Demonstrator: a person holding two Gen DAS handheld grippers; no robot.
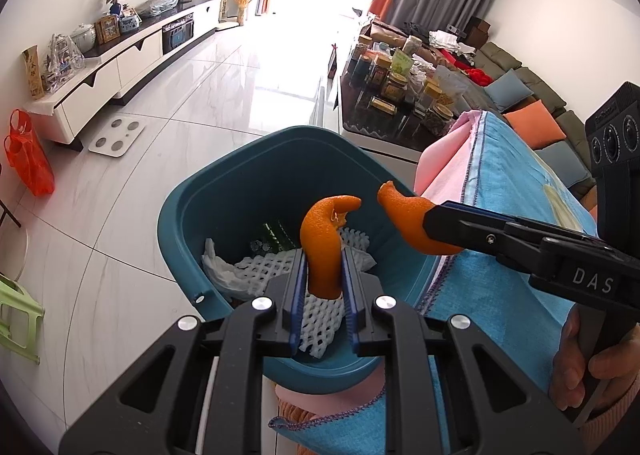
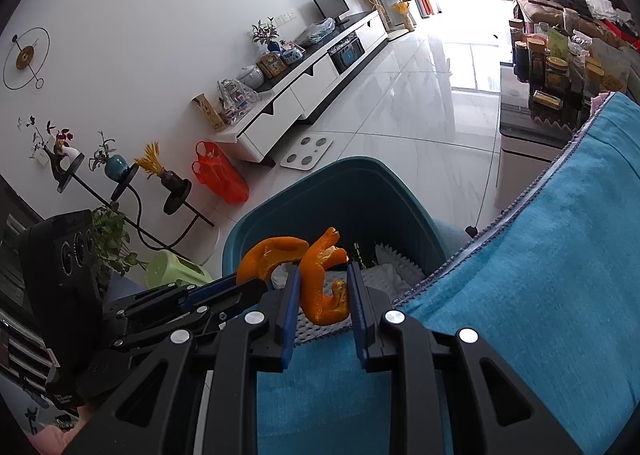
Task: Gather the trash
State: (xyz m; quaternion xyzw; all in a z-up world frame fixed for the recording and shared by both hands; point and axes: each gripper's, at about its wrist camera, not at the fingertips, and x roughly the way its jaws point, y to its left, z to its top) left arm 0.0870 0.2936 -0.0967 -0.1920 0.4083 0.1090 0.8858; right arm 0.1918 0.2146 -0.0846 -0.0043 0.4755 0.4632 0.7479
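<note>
The left gripper (image 1: 324, 283) is sitting nearest the left wrist lens, its blue-padded fingers (image 1: 295, 295) closed narrowly on a curled strip of orange peel (image 1: 322, 243) that is standing up between them. It is hanging over the open mouth of the teal bin (image 1: 176, 215), above white foam netting (image 1: 256, 275) and crumpled white paper (image 1: 216, 271) lying inside. The right gripper (image 1: 428, 223) is reaching in from the right edge of the bin, its jaws pinched on a second orange peel (image 1: 404, 215), which is poking out over the bin's right rim, just beside the first piece and apart from it. In the right wrist view, that second peel is curling between the right gripper's pads (image 2: 356, 295), over the rim where the blue cloth (image 2: 540, 255) is meeting the bin. A pink cloth (image 1: 444, 163) is showing under the blue one.
</note>
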